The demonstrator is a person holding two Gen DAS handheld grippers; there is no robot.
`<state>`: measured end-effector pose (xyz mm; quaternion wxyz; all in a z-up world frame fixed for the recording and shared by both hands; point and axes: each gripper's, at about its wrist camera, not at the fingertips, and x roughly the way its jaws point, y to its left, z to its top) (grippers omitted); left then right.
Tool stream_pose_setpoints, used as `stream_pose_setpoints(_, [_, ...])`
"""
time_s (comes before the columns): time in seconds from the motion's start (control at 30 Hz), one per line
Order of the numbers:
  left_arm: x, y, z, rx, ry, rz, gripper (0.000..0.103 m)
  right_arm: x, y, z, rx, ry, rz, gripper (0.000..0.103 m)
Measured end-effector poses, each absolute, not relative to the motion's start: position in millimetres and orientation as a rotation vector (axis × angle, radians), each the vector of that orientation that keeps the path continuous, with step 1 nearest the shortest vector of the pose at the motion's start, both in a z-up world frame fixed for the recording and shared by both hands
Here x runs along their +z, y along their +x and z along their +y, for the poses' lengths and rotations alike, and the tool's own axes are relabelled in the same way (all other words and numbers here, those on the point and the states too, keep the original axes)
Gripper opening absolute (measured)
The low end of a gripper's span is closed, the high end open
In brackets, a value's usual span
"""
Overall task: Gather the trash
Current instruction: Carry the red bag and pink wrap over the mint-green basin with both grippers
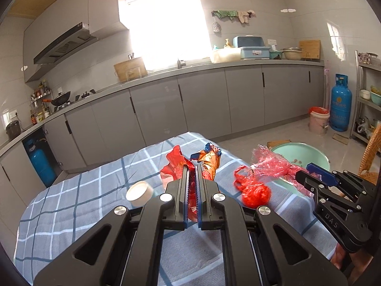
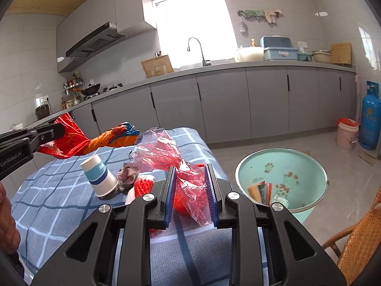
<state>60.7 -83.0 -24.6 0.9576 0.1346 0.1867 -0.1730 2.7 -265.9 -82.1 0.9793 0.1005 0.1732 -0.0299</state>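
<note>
My left gripper (image 1: pixel 192 166) is shut on a crumpled red and orange snack wrapper (image 1: pixel 209 159) and holds it above the checked tablecloth (image 1: pixel 71 205); the wrapper also shows in the right wrist view (image 2: pixel 95 143). My right gripper (image 2: pixel 190 169) has its jaws apart around a clear red plastic bag (image 2: pixel 171 157), which lies on the table over a red net ball (image 2: pixel 183 200). In the left wrist view the bag (image 1: pixel 269 162) and the net ball (image 1: pixel 254 193) lie right of my left gripper. A paper cup (image 2: pixel 100 178) lies tipped over on the cloth.
A mint-green basin (image 2: pixel 309 166) with a few scraps in it stands on the floor right of the table. A wicker chair (image 2: pixel 357 243) is at the right edge. A small crumpled scrap (image 2: pixel 126 176) lies beside the cup. Grey kitchen cabinets (image 2: pixel 226 104) run behind.
</note>
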Motion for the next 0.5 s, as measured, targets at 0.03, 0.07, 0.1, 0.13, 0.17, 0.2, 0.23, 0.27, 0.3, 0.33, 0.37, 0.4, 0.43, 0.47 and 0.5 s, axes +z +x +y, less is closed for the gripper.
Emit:
stream_pose_setpoints(0.03, [-24, 61, -85, -0.356, 0.273, 0.378, 0.006, -82, 3, -270, -0.068, 0.205, 0.348, 0.025])
stream_pose_setpoints(0.07, [-24, 62, -87, -0.362, 0.275, 0.376, 0.006, -82, 3, -273, -0.074, 0.206, 0.348, 0.025])
stream_pose_setpoints(0.1, [-24, 63, -90, -0.367, 0.276, 0.374, 0.006, -81, 3, -275, -0.079, 0.206, 0.347, 0.025])
stream_pose_setpoints(0.13, [-24, 64, -92, -0.373, 0.276, 0.372, 0.006, -81, 4, -279, -0.087, 0.207, 0.346, 0.025])
stream_pose_setpoints(0.17, [-24, 65, -95, -0.377, 0.277, 0.369, 0.006, -80, 4, -282, -0.093, 0.208, 0.346, 0.025])
stream_pose_setpoints(0.2, [-23, 66, -97, -0.382, 0.278, 0.365, 0.006, -79, 5, -284, -0.099, 0.209, 0.344, 0.025])
stream_pose_setpoints(0.23, [-23, 67, -100, -0.387, 0.279, 0.362, 0.006, -79, 5, -287, -0.105, 0.209, 0.343, 0.025])
stream_pose_setpoints(0.27, [-22, 68, -102, -0.392, 0.279, 0.359, 0.006, -78, 5, -289, -0.11, 0.208, 0.341, 0.025])
stream_pose_setpoints(0.3, [-21, 69, -106, -0.398, 0.279, 0.355, 0.006, -77, 5, -293, -0.116, 0.209, 0.339, 0.025])
stream_pose_setpoints(0.33, [-21, 70, -109, -0.403, 0.28, 0.351, 0.006, -76, 6, -295, -0.12, 0.209, 0.338, 0.025])
stream_pose_setpoints(0.37, [-20, 71, -111, -0.407, 0.281, 0.349, 0.006, -76, 6, -298, -0.126, 0.211, 0.336, 0.025])
stream_pose_setpoints(0.4, [-20, 72, -114, -0.414, 0.282, 0.347, 0.006, -75, 7, -300, -0.13, 0.211, 0.335, 0.025])
stream_pose_setpoints(0.43, [-20, 73, -116, -0.419, 0.283, 0.346, 0.006, -75, 7, -302, -0.135, 0.211, 0.333, 0.025])
stream_pose_setpoints(0.47, [-20, 73, -119, -0.425, 0.284, 0.345, 0.006, -74, 7, -305, -0.141, 0.21, 0.332, 0.025])
stream_pose_setpoints(0.5, [-20, 74, -123, -0.432, 0.285, 0.343, 0.006, -74, 8, -307, -0.145, 0.21, 0.331, 0.025])
